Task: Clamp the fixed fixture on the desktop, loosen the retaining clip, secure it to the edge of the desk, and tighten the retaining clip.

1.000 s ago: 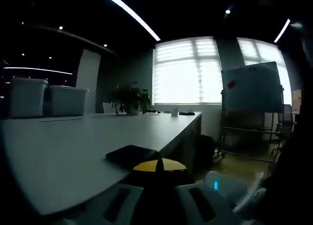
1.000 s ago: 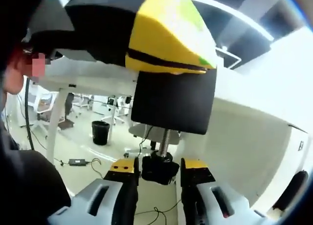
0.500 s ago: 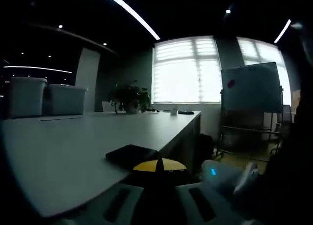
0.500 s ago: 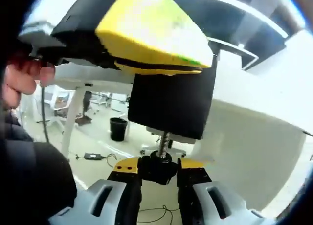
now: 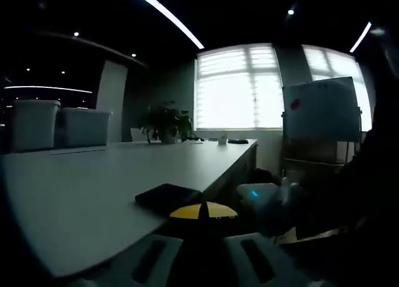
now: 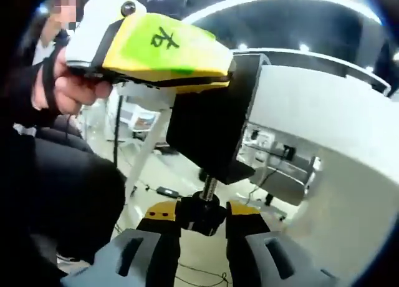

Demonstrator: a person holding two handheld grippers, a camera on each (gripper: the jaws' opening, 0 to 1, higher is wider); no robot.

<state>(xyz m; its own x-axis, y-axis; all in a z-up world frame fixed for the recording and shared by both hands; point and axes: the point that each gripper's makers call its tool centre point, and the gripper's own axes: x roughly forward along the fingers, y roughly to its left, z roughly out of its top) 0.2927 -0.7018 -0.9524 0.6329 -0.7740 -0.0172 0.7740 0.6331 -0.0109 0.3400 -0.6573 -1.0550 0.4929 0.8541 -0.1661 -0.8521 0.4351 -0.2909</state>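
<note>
Desk edge [image 5: 206, 193]: right tongs [image 6: 201, 217] pinch clamp knob [image 6: 201, 213].

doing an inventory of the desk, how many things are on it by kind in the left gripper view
bins: 2
plant: 1
cup: 1
dark flat item near the window: 1
clamp pad at the edge: 1
total: 6
</note>
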